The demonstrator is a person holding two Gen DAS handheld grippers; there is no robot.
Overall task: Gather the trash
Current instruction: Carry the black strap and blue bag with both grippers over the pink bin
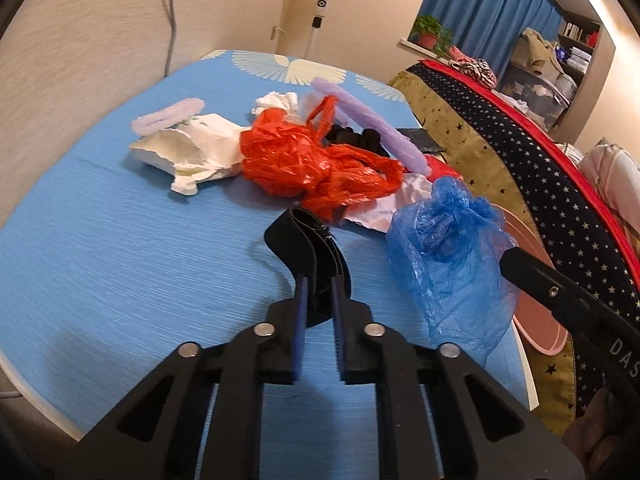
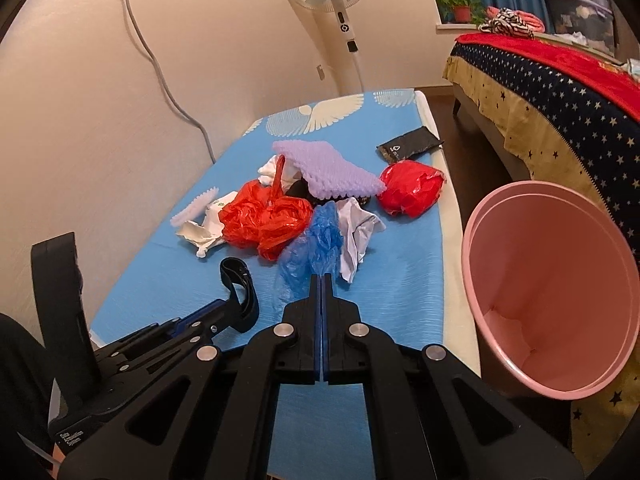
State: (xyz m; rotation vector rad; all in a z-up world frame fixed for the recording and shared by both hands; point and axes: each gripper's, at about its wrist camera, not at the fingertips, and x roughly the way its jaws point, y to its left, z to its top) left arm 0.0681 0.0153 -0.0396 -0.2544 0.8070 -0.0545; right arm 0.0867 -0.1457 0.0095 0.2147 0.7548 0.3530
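Two hand-held grippers each pinch one scrap: the left hand-held gripper (image 1: 319, 296) is clamped on a black strip (image 1: 308, 244), the right hand-held gripper (image 2: 322, 280) on the blue plastic bag (image 2: 316, 248), likely to carry both to the pink bin (image 2: 552, 284) off the bench's (image 2: 392, 280) right edge.

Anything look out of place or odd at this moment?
Only the expected litter. Crumpled bags, paper and foam lie heaped mid-table. The pink bin leans tilted at the table's right edge. Left gripper holds a black strap; right gripper holds a blue bag.
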